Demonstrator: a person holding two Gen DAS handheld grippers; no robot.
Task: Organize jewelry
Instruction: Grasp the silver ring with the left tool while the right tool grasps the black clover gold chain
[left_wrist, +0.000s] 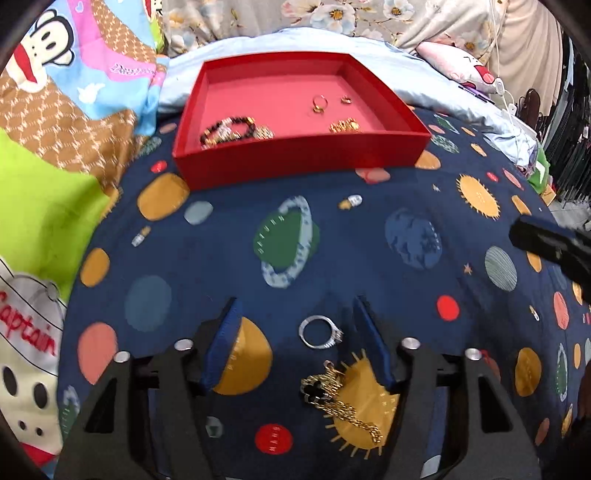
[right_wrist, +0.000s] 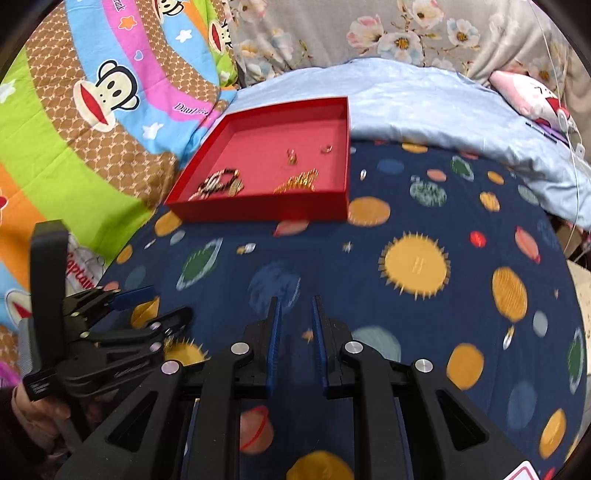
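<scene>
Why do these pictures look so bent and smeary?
Both views are fisheye, so the red cardboard tray bows and dark corners show; the right wrist view is motion-blurred, smearing the planet-print blanket; the left wrist view shows the silver ring fairly sharply.

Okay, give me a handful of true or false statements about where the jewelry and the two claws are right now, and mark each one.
1. The silver ring lies between the left claw's open fingers. True.
2. The red tray holds no jewelry. False: a dark beaded bracelet and gold pieces lie in it.
3. The gold chain is on the space-print blanket, outside the tray. True.
4. The right claw grips the silver ring. False: nothing is between its fingers.
</scene>
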